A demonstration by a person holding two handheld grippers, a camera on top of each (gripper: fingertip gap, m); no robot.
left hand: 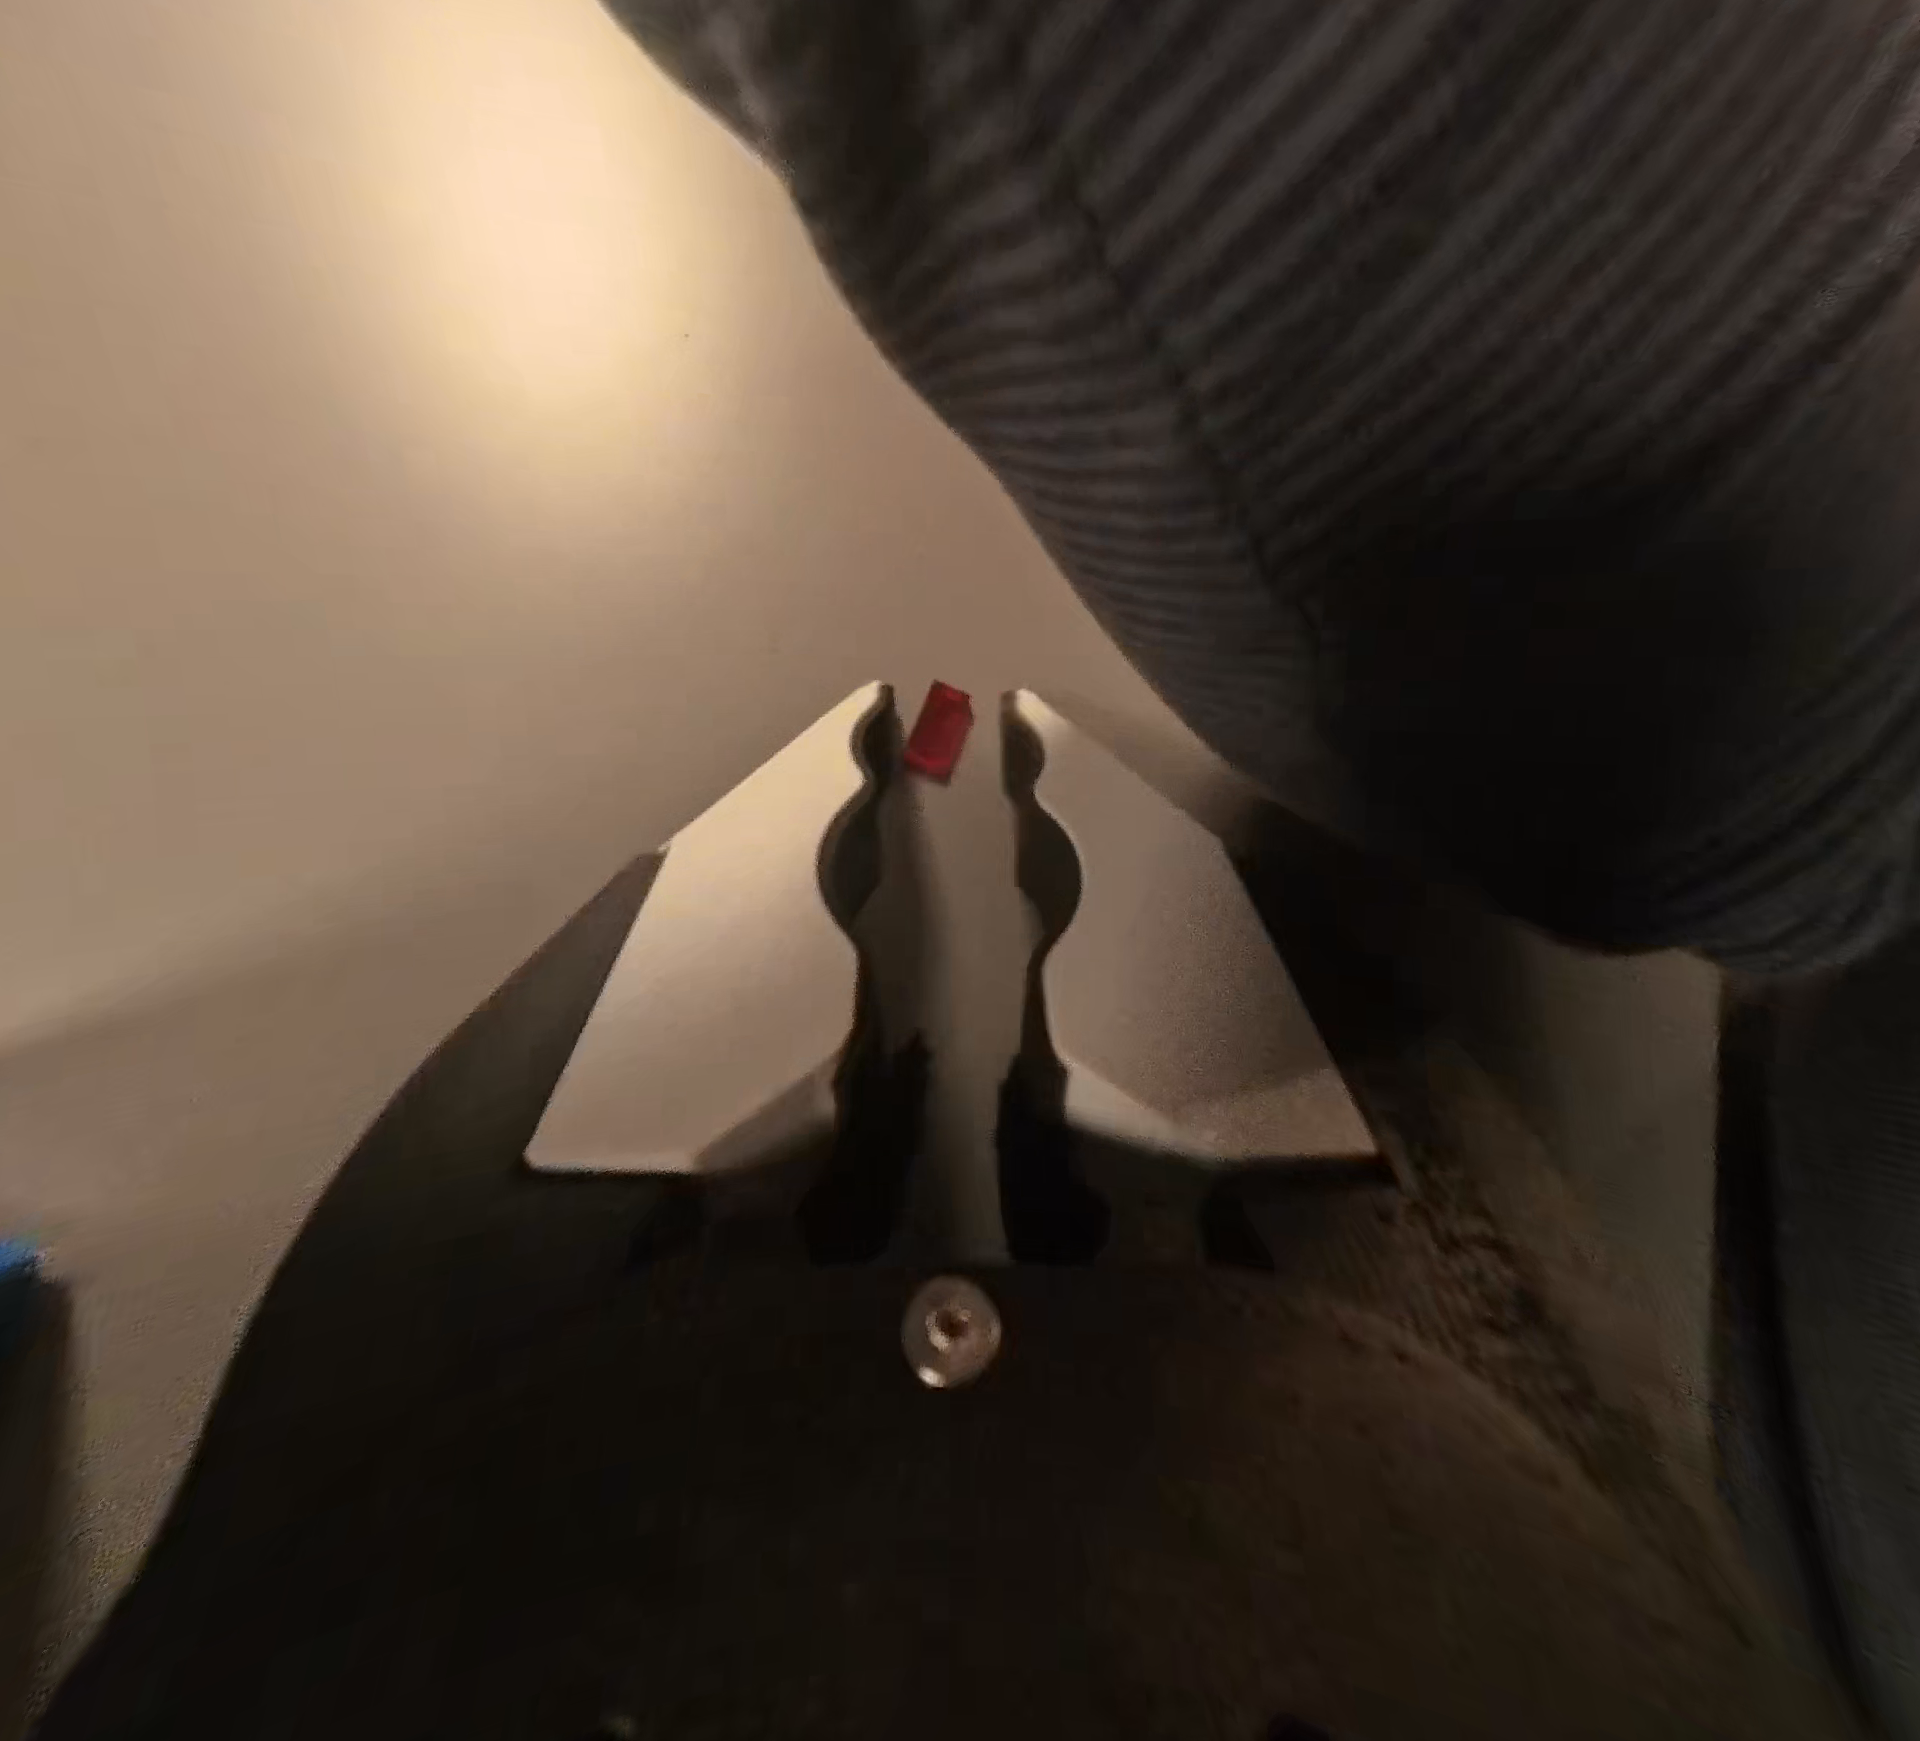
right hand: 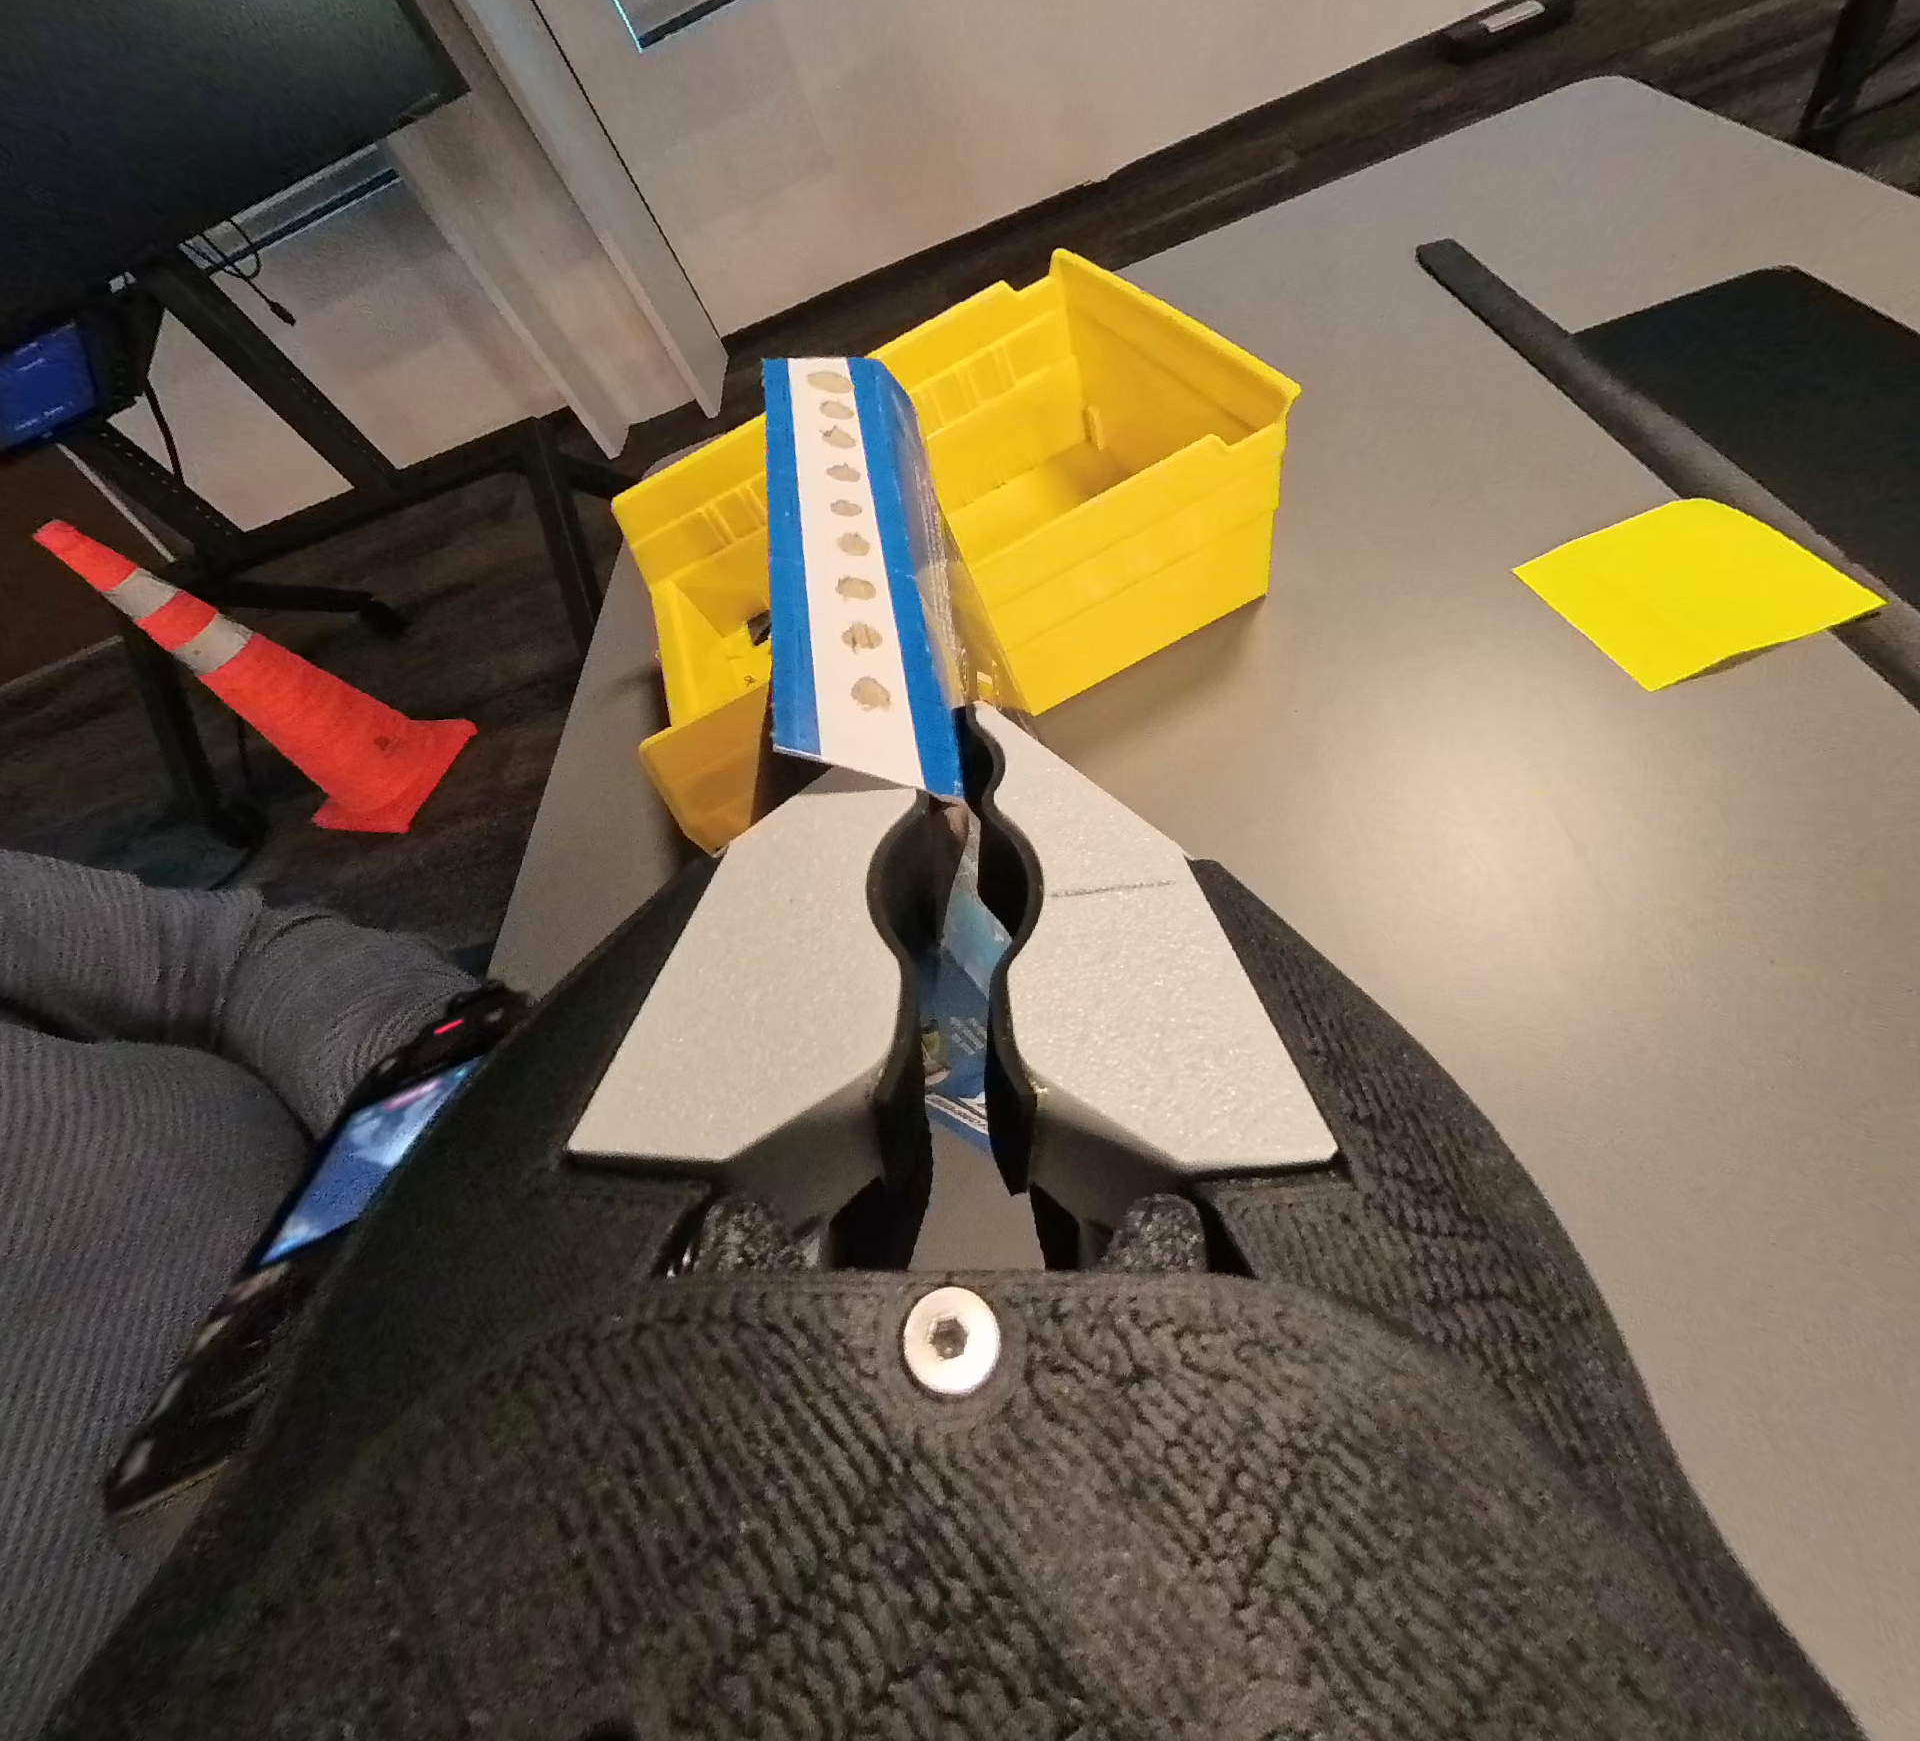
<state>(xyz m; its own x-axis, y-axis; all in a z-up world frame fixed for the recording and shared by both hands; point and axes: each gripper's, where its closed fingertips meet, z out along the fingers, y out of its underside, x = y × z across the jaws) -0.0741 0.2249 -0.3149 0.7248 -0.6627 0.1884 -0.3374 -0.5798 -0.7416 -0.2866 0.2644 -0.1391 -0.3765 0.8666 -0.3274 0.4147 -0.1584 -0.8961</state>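
Observation:
In the left wrist view my left gripper (left hand: 945,704) stands open over a plain beige surface (left hand: 416,444). A small red piece (left hand: 937,727) sits between its fingertips, close to the left pad, with a clear gap to the right pad. In the right wrist view my right gripper (right hand: 961,756) is shut on the edge of a flat blue and white package (right hand: 852,569) with a row of small spots. The package sticks up and forward, in front of a yellow plastic bin (right hand: 1143,528) on the grey table (right hand: 1455,964).
A grey ribbed sleeve (left hand: 1351,341) fills the upper right of the left wrist view. A yellow paper square (right hand: 1694,590), a black bar (right hand: 1558,351) and a dark mat (right hand: 1787,361) lie on the table's right. An orange cone (right hand: 270,683) stands on the floor at the left. The left gripper's tips are roughly 25 cm from the right gripper's.

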